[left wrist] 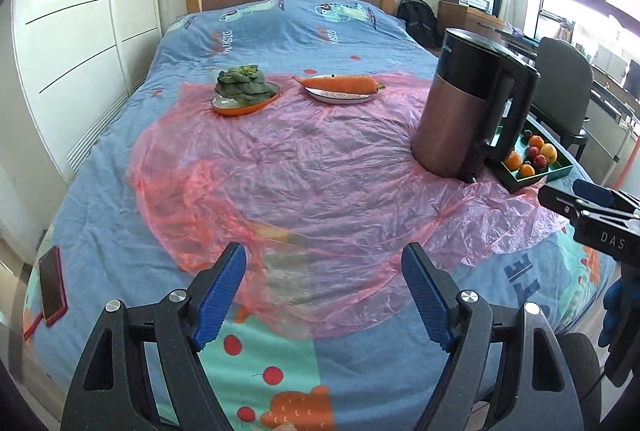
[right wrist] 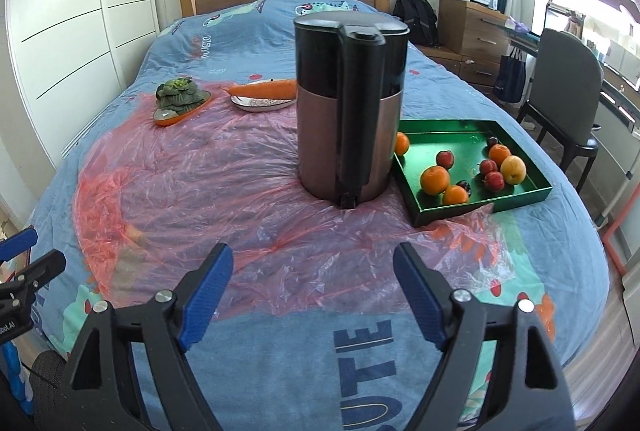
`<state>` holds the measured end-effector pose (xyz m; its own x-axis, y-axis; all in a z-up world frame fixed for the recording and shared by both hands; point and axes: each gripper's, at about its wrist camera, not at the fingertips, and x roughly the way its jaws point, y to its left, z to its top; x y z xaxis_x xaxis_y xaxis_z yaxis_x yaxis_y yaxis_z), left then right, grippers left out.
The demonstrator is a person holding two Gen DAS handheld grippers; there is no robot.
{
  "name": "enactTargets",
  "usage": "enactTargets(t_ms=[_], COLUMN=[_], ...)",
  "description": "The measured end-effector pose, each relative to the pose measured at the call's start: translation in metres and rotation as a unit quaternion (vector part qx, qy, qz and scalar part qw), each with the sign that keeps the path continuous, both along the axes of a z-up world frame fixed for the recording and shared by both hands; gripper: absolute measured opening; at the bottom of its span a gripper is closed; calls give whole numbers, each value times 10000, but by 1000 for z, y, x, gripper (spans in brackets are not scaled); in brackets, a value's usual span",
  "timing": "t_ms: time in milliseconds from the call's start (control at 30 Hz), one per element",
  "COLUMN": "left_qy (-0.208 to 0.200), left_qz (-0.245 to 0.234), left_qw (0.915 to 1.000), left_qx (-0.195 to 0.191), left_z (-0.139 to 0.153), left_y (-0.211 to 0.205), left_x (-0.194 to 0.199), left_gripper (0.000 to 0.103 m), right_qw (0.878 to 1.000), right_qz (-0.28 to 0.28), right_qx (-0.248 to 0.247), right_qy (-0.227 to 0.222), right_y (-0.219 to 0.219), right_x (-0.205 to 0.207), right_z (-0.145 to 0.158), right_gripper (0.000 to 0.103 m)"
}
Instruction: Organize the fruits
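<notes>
Oranges and red plums (right wrist: pixel 489 165) fill a green tray (right wrist: pixel 486 205) at the bed's (right wrist: pixel 280 343) right edge, both the left gripper (left wrist: pixel 323 295) and right gripper (right wrist: pixel 313 293) spread empty.

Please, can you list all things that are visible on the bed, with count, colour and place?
kettle: 1, copper and black, on the pink sheet, middle
tray: 1, green, right of the kettle
fruits: about ten, orange, red, yellow, dark, in the tray
carrot: 1, orange, on a white plate
greens: 1 bunch, on an orange dish
plastic sheet: 1, pink, on the bedcover
phone: 1, red, left bed edge
left gripper: open, empty
right gripper: open, empty
</notes>
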<state>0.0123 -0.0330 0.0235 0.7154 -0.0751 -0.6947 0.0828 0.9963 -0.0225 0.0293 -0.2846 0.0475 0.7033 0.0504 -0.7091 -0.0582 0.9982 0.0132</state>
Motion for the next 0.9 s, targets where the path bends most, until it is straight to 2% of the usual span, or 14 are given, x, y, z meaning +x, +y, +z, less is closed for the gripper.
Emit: enactTargets(t_ms=[67,233,400,600,733,900], left_qy=[15,5,-61,-148,-218,-271], left_qz=[86,198,280,477,506,449], left_qw=[10000,9997,9993,9985,9983,9985], left_qx=[-44,-143,-259,-221,-183,-139], left_z=[0,1,5,10,12,15], left_y=[8,19,28,37,38,32], left_x=[-1,-7,-10,-12,-13,-15], left_gripper=[83,88,88,89,94,94], right_qw=[10000,9998,9998,9995,9994,9995], right_qz=[46,59,23,62,82,38], right_qx=[-50,-162,-203,-274,-277,-237], right_qy=[11,-22,-82,-172,-197,-223], right_y=[7,16,18,21,21,21], right_x=[-2,-8,-11,-16,-18,-19], right_z=[-1,0,5,8,7,7], right_gripper=[103,103,103,103,103,103])
